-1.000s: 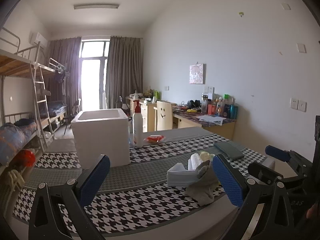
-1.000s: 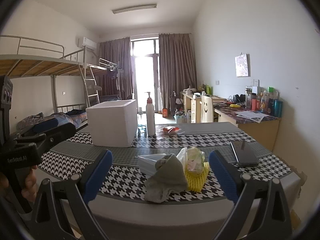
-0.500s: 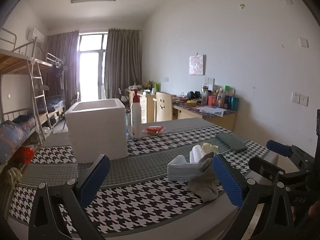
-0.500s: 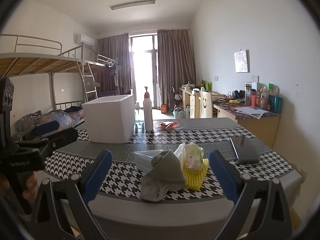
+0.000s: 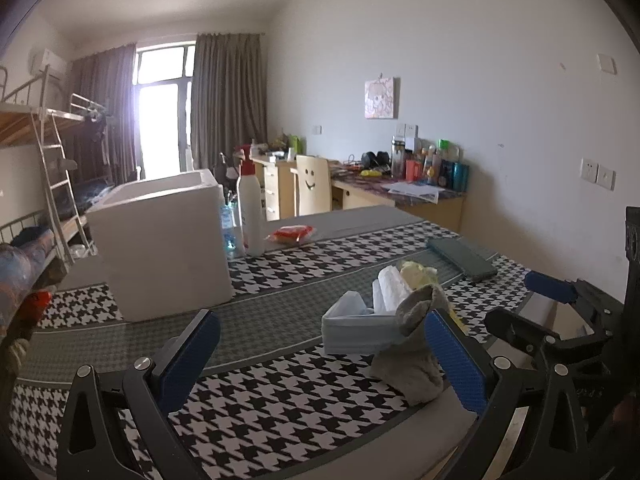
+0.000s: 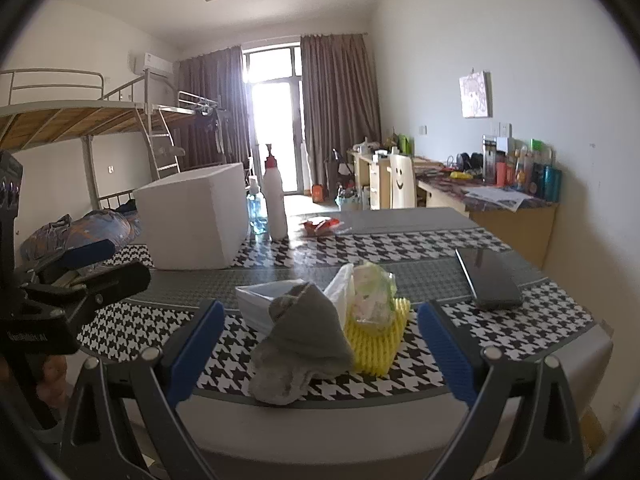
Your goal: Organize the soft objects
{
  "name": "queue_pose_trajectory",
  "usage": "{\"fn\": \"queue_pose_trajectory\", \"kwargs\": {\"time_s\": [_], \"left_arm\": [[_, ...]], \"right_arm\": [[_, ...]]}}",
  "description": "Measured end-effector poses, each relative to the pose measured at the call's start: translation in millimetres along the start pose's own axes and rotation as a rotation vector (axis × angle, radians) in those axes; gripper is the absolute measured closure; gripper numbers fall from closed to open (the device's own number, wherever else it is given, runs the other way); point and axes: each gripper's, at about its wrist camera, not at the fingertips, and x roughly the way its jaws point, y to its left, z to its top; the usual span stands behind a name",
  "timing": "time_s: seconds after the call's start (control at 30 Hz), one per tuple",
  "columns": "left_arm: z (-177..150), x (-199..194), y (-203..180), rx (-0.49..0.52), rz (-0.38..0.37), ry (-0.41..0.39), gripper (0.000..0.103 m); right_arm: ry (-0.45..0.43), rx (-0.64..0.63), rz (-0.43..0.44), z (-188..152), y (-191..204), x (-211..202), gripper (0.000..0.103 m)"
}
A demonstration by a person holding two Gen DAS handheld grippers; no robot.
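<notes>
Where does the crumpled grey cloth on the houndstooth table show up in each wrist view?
Left wrist: grey cloth lower right, partly behind the left gripper's right finger.
Right wrist: grey cloth lower centre, between the right gripper's fingers.
Shared landmark: white foam box, behind and left of it.

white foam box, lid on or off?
Off: the white foam box shows an open top with its inner rim visible; no lid on it. Contents cannot be seen.

Houndstooth-covered table [image 6: 420,240] carries a foam box [image 6: 192,228], white bottle [image 6: 274,200], grey cloth [image 6: 304,340], phone [image 6: 488,280]
</notes>
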Motion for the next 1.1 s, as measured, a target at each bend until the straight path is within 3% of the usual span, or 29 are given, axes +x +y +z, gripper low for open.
{"fn": "queue_pose_trajectory", "kwargs": {"time_s": [0.37, 0.83, 1.1], "left_arm": [[8.0, 27.2, 5.9, 0.012, -0.003, 0.085, 0.001], [7.0, 74.5, 1.8, 0.125, -0.14, 0.235, 0.001], [11.8, 100.0, 10.6, 0.087, -0.18, 0.241, 0.001]], "right_arm": [[0.063, -0.014, -0.005, -0.3, -5.0, 21.1, 0.004], [0.104, -0.022, -0.014, 0.9, -7.4, 37.1, 0.004], [0.131, -0.011, -0.029, 0.9, -12.2, 49.0, 0.004]]}}
